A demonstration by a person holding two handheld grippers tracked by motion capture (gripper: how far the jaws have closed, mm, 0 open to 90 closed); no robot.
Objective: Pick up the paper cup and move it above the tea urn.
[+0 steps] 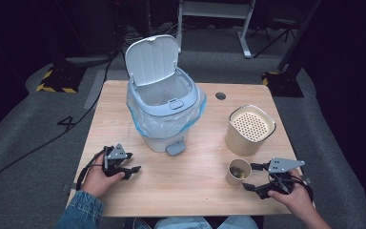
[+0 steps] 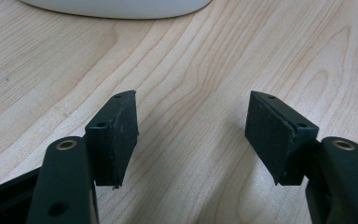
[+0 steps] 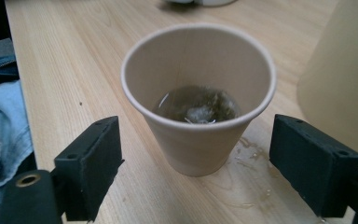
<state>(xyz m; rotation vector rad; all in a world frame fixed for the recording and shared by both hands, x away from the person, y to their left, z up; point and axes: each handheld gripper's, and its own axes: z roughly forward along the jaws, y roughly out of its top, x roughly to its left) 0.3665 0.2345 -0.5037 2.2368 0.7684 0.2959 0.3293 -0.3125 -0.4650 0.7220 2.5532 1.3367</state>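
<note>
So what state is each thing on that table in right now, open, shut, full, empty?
Bin lid: flipped up, open.
Bin: upright, lined with a bag.
Paper cup: upright, liquid and scraps at the bottom.
Beige canister: upright, perforated insert on top.
Left gripper: open, holding nothing.
Right gripper: open, either side of the cup, not touching.
Table: wet beside the cup.

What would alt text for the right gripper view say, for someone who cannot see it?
A paper cup stands upright on a wooden table, holding a little liquid with soggy bits. The right tool has its black jaws open, one on each side of the cup, not touching it. A small wet patch lies on the wood by the cup's base.
</note>
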